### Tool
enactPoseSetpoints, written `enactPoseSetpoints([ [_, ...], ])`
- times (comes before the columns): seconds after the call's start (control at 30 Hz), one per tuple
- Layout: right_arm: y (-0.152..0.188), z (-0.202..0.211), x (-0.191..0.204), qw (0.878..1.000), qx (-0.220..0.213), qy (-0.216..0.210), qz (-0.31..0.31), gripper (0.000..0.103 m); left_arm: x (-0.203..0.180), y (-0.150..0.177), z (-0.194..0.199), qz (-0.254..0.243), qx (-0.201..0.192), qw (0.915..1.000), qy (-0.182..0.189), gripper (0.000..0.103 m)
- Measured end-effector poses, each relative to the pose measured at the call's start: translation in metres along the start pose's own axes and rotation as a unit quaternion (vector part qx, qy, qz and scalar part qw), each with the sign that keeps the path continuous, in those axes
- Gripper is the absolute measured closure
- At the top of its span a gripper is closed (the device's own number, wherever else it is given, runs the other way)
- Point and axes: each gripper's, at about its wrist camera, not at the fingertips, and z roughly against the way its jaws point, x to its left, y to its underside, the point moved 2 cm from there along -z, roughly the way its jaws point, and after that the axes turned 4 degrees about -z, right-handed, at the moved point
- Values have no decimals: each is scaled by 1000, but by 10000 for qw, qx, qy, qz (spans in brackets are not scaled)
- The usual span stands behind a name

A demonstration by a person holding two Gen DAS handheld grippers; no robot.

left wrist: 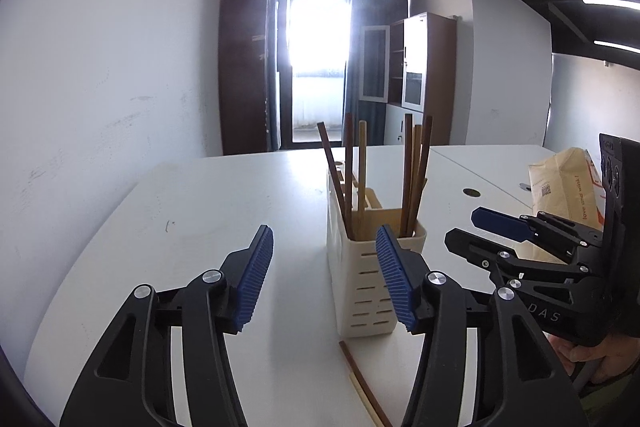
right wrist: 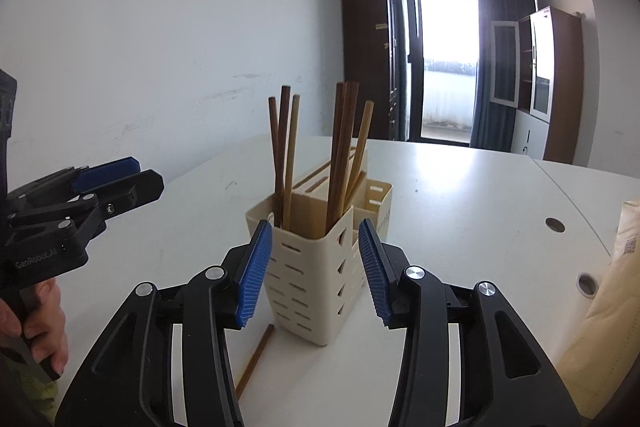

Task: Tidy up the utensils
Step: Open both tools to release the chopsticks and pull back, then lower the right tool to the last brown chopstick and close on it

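A cream slotted utensil holder [left wrist: 366, 273] [right wrist: 316, 267] stands on the white table [left wrist: 224, 211] [right wrist: 460, 195] with several brown chopsticks [left wrist: 408, 183] [right wrist: 344, 151] upright in it. Two loose chopsticks [left wrist: 362, 385] lie on the table in front of the holder; one shows in the right wrist view [right wrist: 256, 361]. My left gripper [left wrist: 324, 279] is open and empty, just left of the holder. My right gripper [right wrist: 314, 273] is open and empty, its jaws on either side of the holder's front corner. It also shows in the left wrist view [left wrist: 476, 233], and the left gripper shows in the right wrist view [right wrist: 136, 173].
A tan paper bag [left wrist: 568, 187] [right wrist: 608, 307] stands on the table at the right. Round cable holes [right wrist: 555, 225] sit in the tabletop near it. A white wall [left wrist: 100, 87] runs along the left. Cabinets [left wrist: 424, 67] and a bright balcony door [left wrist: 316, 59] are at the back.
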Motion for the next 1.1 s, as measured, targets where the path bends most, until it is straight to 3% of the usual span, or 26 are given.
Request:
enactPoseSetpoints([
  [0.37,38,-20,8,9983,568,-94,85,47,14,30,0,40,230,9997,-79,44],
  [1.1,100,-70,44,9825,1834,-132,310,45,36,59,5,232,495,9984,-134,38],
])
